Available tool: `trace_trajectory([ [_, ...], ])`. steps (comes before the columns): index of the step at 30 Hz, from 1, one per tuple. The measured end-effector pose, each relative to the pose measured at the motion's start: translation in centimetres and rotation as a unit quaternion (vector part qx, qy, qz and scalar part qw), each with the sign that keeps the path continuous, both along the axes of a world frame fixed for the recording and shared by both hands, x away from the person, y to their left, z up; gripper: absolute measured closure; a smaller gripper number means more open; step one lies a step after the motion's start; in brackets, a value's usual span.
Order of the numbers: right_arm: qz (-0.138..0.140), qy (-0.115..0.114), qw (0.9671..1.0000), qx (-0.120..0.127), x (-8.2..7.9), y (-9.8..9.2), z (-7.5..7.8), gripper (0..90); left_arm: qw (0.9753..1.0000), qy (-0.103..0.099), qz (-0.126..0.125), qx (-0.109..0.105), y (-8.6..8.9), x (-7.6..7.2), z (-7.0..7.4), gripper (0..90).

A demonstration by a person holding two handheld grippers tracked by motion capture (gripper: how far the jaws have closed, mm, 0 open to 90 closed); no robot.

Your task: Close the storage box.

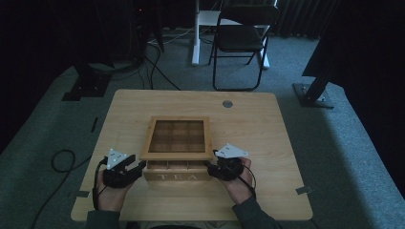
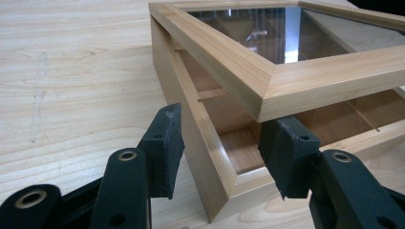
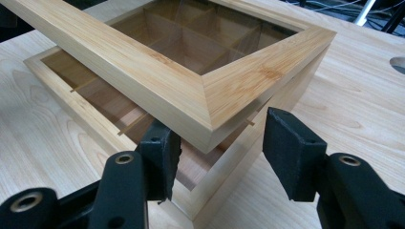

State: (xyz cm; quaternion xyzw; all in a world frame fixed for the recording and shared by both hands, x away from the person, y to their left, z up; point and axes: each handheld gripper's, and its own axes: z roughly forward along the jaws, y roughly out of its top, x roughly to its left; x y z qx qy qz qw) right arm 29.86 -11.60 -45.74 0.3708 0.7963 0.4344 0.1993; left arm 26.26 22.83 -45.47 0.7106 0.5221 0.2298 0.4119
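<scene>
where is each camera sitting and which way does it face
High view: above the person's side, looking forward and down at the table; both hands, left gripper, right gripper.
Left gripper view: rides that gripper, facing the tea box near-left corner; own jaws.
Right gripper view: rides that gripper, facing the near-right corner; own jaws.
Shared: raised glass lid.

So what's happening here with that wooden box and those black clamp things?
A person at a wooden table holds a hand-held gripper in each hand, the left hand-held gripper and the right hand-held gripper, at the two front corners of a wooden tea box. Its glass-paned lid is raised at the front, showing empty compartments. Both sets of jaws stand open around the corners, one pad of each under the lid.
</scene>
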Motion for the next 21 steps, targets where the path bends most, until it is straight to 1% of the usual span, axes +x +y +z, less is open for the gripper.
trace_trajectory([
  [3,0.002,0.002,1.0,-0.003,-0.1,0.0,-0.3,47.0,1.0,0.003,-0.002,0.004,-0.1,-0.1,-0.3,51.1],
  [7,0.005,0.005,0.9999,-0.007,-0.3,0.0,-0.6,46.9,1.0,0.007,-0.003,0.005,-0.3,-0.2,-0.7,51.1],
  [12,0.007,0.008,0.9999,-0.009,-0.4,-0.3,-0.8,46.4,0.9999,0.01,-0.004,0.005,-0.3,-0.2,-1.0,51.1],
  [16,0.007,0.011,0.9999,-0.01,-0.5,-0.4,-1.1,46.4,0.9998,0.012,-0.004,0.013,-0.4,-0.3,-1.3,51.5],
  [21,0.009,0.012,0.9998,-0.015,-0.7,-0.4,-1.4,46.9,0.9998,0.015,-0.005,0.013,-0.5,-0.4,-1.7,53.1],
])
